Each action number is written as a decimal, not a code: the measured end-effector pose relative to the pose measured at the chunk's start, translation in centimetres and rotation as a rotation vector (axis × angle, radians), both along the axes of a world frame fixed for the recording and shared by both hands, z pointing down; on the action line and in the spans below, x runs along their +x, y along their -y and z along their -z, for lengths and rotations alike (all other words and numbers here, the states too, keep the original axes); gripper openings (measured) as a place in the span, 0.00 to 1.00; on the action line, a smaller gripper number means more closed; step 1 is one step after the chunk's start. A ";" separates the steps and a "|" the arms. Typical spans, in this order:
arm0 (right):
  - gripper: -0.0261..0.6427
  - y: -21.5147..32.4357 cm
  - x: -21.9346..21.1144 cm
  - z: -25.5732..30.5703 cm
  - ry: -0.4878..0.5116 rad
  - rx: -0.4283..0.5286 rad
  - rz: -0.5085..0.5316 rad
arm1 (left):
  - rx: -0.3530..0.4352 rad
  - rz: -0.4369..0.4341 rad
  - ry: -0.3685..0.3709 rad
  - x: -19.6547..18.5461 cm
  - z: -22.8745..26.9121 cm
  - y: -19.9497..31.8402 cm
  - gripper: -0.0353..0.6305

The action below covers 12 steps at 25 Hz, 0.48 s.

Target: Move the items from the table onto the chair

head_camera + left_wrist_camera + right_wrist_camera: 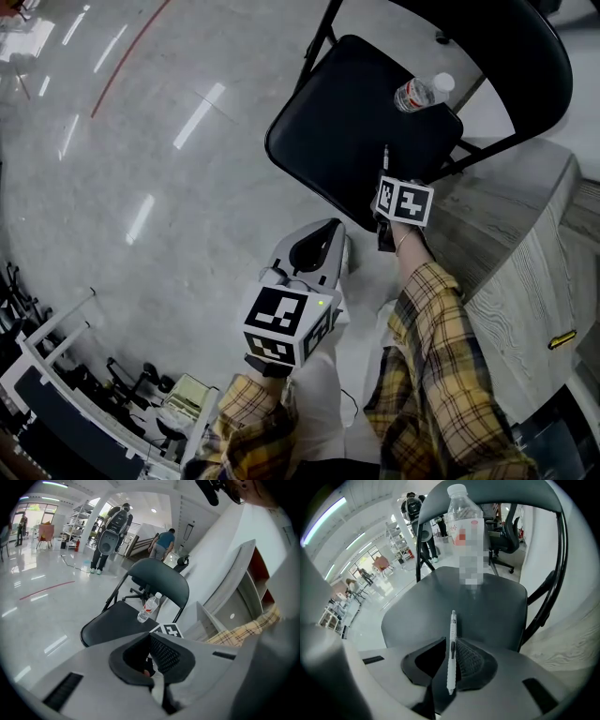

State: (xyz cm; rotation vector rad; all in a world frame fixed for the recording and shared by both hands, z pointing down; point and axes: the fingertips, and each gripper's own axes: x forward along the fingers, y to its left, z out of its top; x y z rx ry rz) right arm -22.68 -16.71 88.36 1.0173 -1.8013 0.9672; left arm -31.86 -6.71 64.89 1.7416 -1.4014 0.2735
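Pen (452, 625): pinched in right gripper (450, 641), over chair (497, 606).
Left gripper (150, 641): closed, empty.
Risk: released pen rolls off chair or knocks bottle (464, 536).

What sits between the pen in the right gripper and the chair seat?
Nothing visible. The pen, clamped in the right gripper, points at bare chair seat; the water bottle stands farther back, near the backrest.
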 end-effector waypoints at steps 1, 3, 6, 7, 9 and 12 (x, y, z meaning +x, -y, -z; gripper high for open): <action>0.12 0.0 -0.1 0.1 0.002 0.000 0.006 | 0.003 -0.002 0.003 0.0 0.2 0.0 0.06; 0.12 0.2 -0.2 0.8 -0.007 0.010 0.027 | 0.013 -0.008 0.010 0.0 0.8 0.1 0.06; 0.12 0.9 -0.8 2.9 -0.006 0.029 0.036 | 0.031 -0.011 0.020 0.2 2.2 0.4 0.06; 0.12 1.1 -1.0 3.9 0.007 0.033 0.025 | 0.036 -0.013 0.022 0.4 2.8 0.4 0.06; 0.12 1.4 -1.4 6.7 0.055 0.047 -0.008 | 0.048 -0.017 0.023 0.8 4.5 0.5 0.06; 0.12 2.4 -2.1 12.1 0.134 0.085 -0.055 | 0.088 -0.025 0.028 1.4 7.7 1.1 0.06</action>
